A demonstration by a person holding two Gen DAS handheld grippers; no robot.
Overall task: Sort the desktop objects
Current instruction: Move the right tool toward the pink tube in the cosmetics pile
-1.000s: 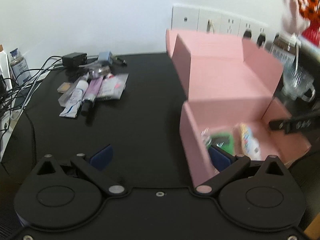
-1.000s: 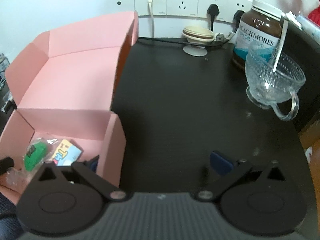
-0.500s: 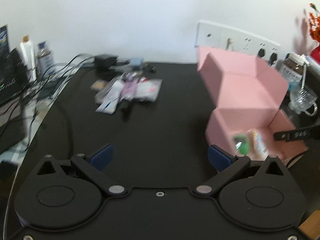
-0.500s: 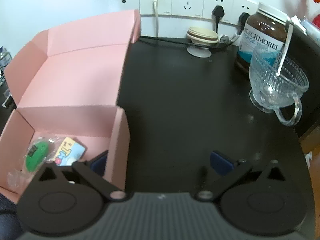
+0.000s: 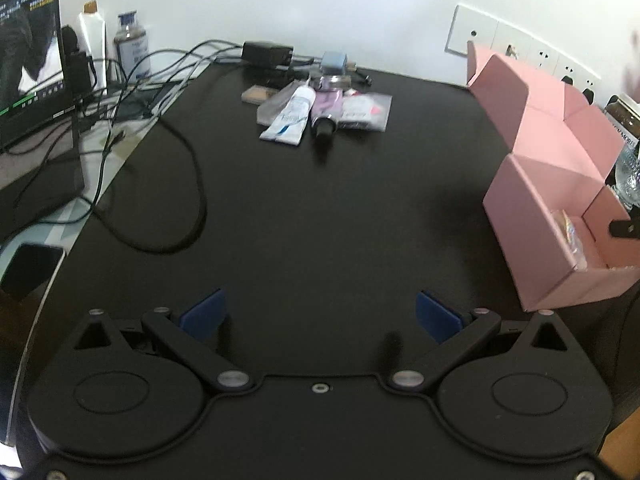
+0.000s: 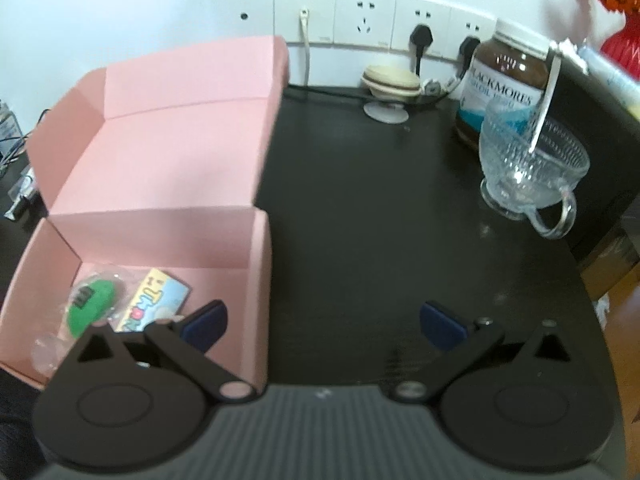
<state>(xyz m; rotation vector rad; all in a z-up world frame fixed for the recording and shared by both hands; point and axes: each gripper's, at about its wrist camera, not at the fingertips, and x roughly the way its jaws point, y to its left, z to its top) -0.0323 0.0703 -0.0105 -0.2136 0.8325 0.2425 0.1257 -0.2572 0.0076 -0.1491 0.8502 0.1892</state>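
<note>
box: pink card box (image 6: 160, 168), lid flap folded back and open; sits on black desk (image 5: 320, 200). Right-wrist view: 9–10 o'clock. Left-wrist view: 3 o'clock, at the desk's right edge
box contents: green item (image 6: 90, 300) in clear wrap, beside it a light-blue card (image 6: 158, 300) with colourful letters, not readable
pile: at 12 o'clock in left-wrist view, well apart from box: white tube (image 5: 290, 118), purple tube (image 5: 326, 114) with black cap, clear packet (image 5: 364, 112), all touching; tan compact (image 5: 256, 94) just beside; print too small to read
jar: brown jar (image 6: 506, 84), white lid, label "BLACKMORES", second line partly hidden; 1 o'clock in right-wrist view
cup: glass cup (image 6: 532, 172) with white spoon, just in front of jar
wall: socket strip (image 6: 360, 20), two black plugs in
left edge: monitor (image 5: 32, 60), cables (image 5: 160, 120), phone (image 5: 30, 268)
left gripper (image 5: 319, 312): blue pads wide apart, empty, low over bare desk, aimed at pile
right gripper (image 6: 323, 320): pads wide apart, empty; left finger (image 6: 204, 320) over box interior near right wall, right finger over desk
</note>
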